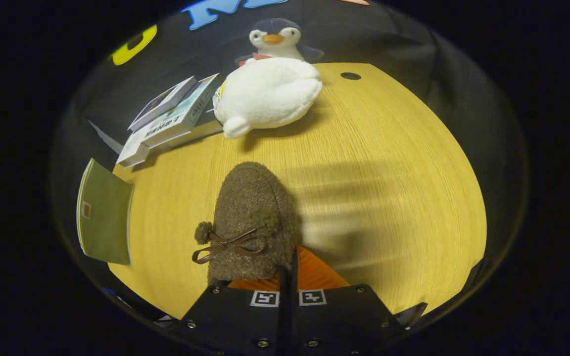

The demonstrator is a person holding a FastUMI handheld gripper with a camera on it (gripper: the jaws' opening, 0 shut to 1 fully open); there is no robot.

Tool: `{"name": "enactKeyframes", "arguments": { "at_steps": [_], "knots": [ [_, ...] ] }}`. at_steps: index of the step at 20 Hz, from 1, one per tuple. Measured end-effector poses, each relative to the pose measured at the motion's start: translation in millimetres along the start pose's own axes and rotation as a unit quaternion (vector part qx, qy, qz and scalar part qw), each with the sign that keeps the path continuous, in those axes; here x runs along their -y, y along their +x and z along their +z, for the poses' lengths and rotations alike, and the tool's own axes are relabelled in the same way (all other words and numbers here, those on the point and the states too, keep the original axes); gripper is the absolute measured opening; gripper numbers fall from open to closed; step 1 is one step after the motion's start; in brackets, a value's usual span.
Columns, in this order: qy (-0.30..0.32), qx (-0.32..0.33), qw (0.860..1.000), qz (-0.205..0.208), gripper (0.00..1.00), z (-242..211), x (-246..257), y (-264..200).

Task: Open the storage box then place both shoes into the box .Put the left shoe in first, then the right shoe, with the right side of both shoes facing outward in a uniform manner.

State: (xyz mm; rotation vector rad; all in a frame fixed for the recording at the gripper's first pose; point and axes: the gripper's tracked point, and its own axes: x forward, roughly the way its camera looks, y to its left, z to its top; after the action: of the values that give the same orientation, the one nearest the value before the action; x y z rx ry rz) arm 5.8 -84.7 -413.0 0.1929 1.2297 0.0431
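Shoe [253, 222], brown fuzzy with bow and pompom, sits gripped at its rear edge between the closed jaws of the gripper [287, 269], toe pointing ahead over the table [389, 173]. Beyond: plush penguin [267, 91], stacked books [171, 118], green booklet [104, 217].

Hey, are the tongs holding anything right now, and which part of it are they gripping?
Yes. The tongs are shut on the brown fuzzy shoe, pinching its rear opening edge, toe pointing away over the wooden table.
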Motion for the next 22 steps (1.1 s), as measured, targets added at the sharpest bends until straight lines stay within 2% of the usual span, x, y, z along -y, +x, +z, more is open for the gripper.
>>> {"name": "enactKeyframes", "arguments": {
  "at_steps": [5, 7, 14, 22],
  "knots": [
    [0.043, -0.002, 0.998, 0.037, 0.00, 16, -32, -28],
    [0.039, 0.001, 0.998, 0.045, 0.00, 24, -45, -40],
    [-0.024, 0.012, 0.997, 0.069, 0.00, 42, -111, -73],
    [-0.090, 0.012, 0.993, 0.073, 0.00, 57, -186, -88]
  ]
}}
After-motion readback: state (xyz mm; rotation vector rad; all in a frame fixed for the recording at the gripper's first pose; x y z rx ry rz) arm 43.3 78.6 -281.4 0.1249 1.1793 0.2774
